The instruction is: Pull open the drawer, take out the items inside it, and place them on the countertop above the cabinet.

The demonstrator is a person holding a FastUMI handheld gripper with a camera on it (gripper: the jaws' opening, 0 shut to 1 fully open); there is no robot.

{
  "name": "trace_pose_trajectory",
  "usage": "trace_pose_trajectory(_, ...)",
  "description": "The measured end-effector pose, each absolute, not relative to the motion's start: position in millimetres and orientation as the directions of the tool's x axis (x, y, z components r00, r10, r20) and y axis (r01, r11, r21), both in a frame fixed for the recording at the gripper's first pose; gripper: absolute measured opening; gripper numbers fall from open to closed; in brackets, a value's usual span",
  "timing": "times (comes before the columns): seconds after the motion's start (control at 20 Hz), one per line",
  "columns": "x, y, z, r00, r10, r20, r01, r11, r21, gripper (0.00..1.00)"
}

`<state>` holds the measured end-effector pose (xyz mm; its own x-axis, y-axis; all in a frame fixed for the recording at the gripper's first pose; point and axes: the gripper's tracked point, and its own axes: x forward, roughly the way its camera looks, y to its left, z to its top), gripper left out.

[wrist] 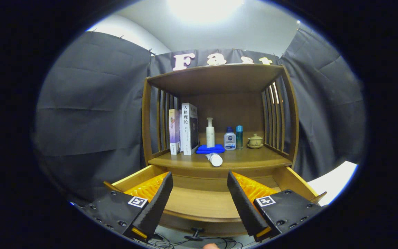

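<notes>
Gripper view looks at a wooden cabinet [219,79] with its drawer [202,204] pulled out toward the claw [201,193]. The claw is wide open and holds nothing. Its two fingers [155,204] hang over the drawer, one on each side, and the bare wooden drawer floor shows between them. The drawer knob [195,234] sits at the front, under the fingers.

Past the fingers is the desk [254,157] on top of the drawer. On its left side stand some books [184,129]. Next comes a blue cloth [210,149] with a tall pump bottle [210,133] standing at it. Just in front of the cloth lies a white tube [215,159] on its side. Then come a small bottle with a blue cap [229,139], a thin teal bottle [239,137], and a little lidded cup [255,140] on the right.
</notes>
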<state>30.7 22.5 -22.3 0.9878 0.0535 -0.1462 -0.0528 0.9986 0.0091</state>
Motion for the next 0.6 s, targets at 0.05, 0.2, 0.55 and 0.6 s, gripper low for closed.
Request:
trace_pose_trajectory(0.05, 24, 24, -29, 0.988, 0.049, -0.147, -0.048, 0.999, 0.015, 0.98)
trace_pose_trajectory(0.2, 9, 23, -47, 0.988, 0.039, -0.148, -0.039, 0.999, 0.005, 0.98)
trace_pose_trajectory(0.55, -27, 26, -77, 0.993, 0.042, -0.11, -0.051, 0.995, -0.081, 0.99)
trace_pose_trajectory(0.6, -29, 26, -86, 0.992, 0.038, -0.12, -0.049, 0.995, -0.089, 0.99)
